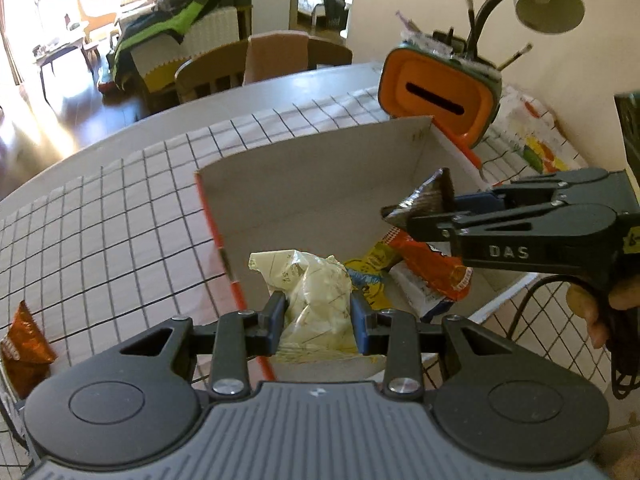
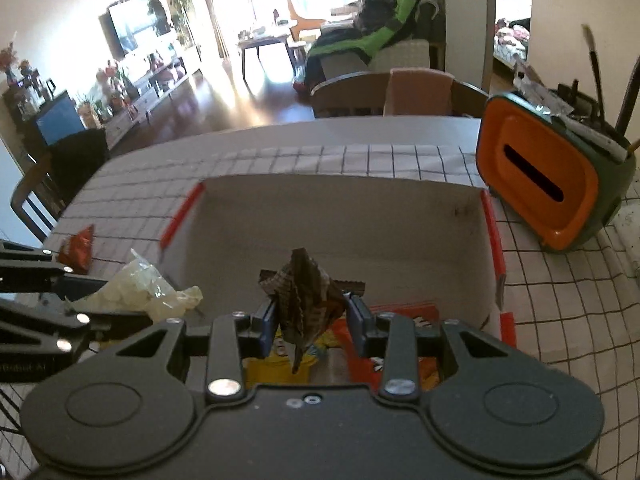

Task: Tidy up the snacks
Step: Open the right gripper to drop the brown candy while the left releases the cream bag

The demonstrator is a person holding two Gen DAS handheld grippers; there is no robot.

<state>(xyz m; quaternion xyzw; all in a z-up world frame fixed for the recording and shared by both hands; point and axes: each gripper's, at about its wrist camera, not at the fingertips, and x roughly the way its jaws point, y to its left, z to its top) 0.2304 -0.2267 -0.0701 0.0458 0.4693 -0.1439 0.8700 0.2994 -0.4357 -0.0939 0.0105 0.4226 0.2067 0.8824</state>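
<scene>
My left gripper (image 1: 319, 320) is shut on a pale yellow snack bag (image 1: 316, 300), held over the near left edge of the open cardboard box (image 1: 304, 184). My right gripper (image 2: 312, 320) is shut on a dark brown crinkled snack packet (image 2: 306, 292), held above the box's inside. In the left wrist view the right gripper (image 1: 408, 216) comes in from the right with the dark packet (image 1: 430, 196) pinched in it. In the right wrist view the yellow bag (image 2: 140, 288) shows at the left. Red and yellow snack packs (image 1: 424, 272) lie on the box floor.
An orange-brown snack packet (image 1: 24, 344) lies on the checked tablecloth (image 1: 120, 220) left of the box. An orange and green holder (image 2: 552, 176) with brushes stands right of the box. A desk lamp (image 1: 548, 0) hangs above it. Chairs (image 2: 352, 92) stand at the table's far side.
</scene>
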